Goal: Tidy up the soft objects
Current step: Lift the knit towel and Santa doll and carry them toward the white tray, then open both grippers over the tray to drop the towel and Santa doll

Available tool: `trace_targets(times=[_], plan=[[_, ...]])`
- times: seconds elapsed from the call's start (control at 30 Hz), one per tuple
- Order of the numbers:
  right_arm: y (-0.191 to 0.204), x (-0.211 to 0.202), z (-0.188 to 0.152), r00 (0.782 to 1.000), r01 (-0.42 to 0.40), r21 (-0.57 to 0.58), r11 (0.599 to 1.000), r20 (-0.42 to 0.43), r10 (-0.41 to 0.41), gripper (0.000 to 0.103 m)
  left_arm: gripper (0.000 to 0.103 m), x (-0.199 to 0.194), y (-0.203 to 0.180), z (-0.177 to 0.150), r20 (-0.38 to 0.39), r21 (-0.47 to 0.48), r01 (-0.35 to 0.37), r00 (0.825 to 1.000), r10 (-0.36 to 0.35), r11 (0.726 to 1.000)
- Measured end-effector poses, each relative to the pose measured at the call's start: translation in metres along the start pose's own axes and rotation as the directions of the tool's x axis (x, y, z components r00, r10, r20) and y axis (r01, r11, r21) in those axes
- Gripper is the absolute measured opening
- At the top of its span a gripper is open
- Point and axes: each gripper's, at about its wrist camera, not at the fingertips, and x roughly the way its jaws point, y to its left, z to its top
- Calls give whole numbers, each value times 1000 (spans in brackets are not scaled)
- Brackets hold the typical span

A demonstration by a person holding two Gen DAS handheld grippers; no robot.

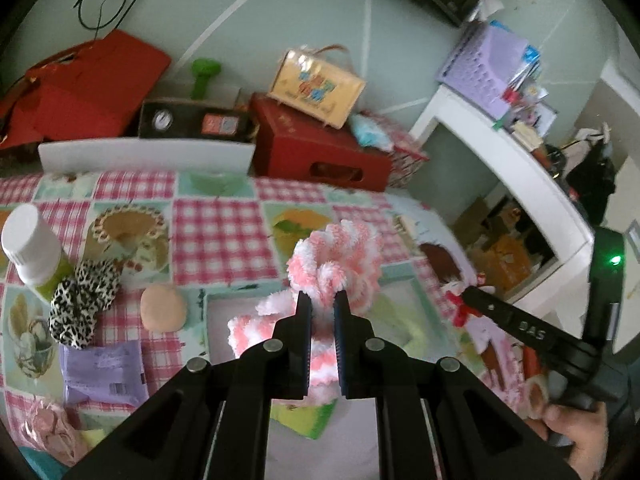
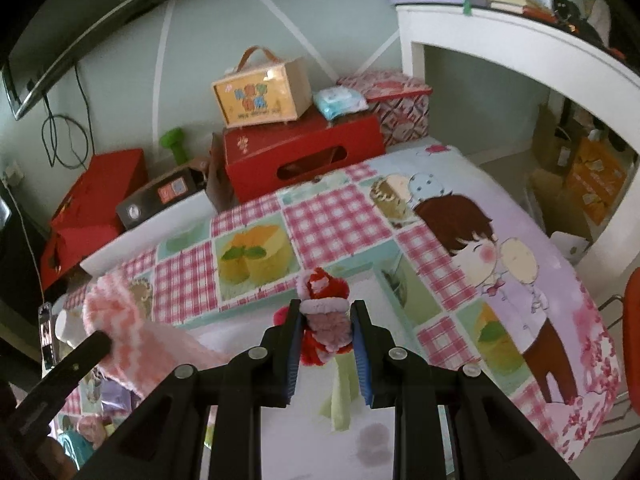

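Patchwork tablecloth (image 2: 340,216) below: left hand-held gripper (image 1: 323,300) pinches striped sock (image 1: 332,256), hanging lengthwise; right hand-held gripper (image 2: 326,312) pinches red sock (image 2: 324,320).

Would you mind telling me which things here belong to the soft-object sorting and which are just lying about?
Part of the job:
- pink-and-white fluffy sock, pinched in the left gripper
- red-and-pink plush piece, clamped in the right gripper
- leopard-print scrunchie
- peach squishy ball

Lying about:
- white-capped bottle
- red boxes
- green dumbbell
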Motion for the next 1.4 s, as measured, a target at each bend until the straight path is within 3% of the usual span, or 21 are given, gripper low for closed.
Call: trace_targets(times=[0.23, 0.4, 0.8, 1.0, 1.07, 1.1, 1.13, 1.17, 1.4], plan=[[14, 32, -11, 995, -20, -43, 999, -95, 16, 25, 10, 32, 4, -16, -108, 10, -60, 992, 61, 998], [23, 57, -22, 985, -30, -74, 997, -171, 17, 25, 10, 51, 10, -28, -192, 7, -104, 976, 104, 995], [31, 94, -44, 955, -22, -126, 992, -297, -17, 26, 14, 65, 26, -36, -255, -15, -187, 951, 177, 982], [29, 96, -46, 952, -13, -130, 991, -306, -28, 27, 15, 70, 30, -38, -271, -30, -198, 945, 183, 980], [30, 98, -45, 951, -6, -134, 991, -308, -36, 32, 17, 70, 30, -38, -274, -29, -197, 944, 182, 980], [30, 98, -45, 950, 1, -139, 990, -309, -44, 40, 18, 69, 29, -38, -276, -29, -199, 943, 183, 980], [31, 97, -45, 950, 6, -143, 990, -308, -50, 48, 20, 69, 29, -37, -279, -29, -200, 943, 184, 979], [31, 96, -44, 951, 9, -147, 989, -304, -54, 49, 23, 68, 28, -36, -282, -28, -201, 941, 185, 979], [34, 75, -33, 968, 3, -150, 989, -247, -41, 50, 41, 45, 17, -27, -284, -38, -173, 946, 155, 984]])
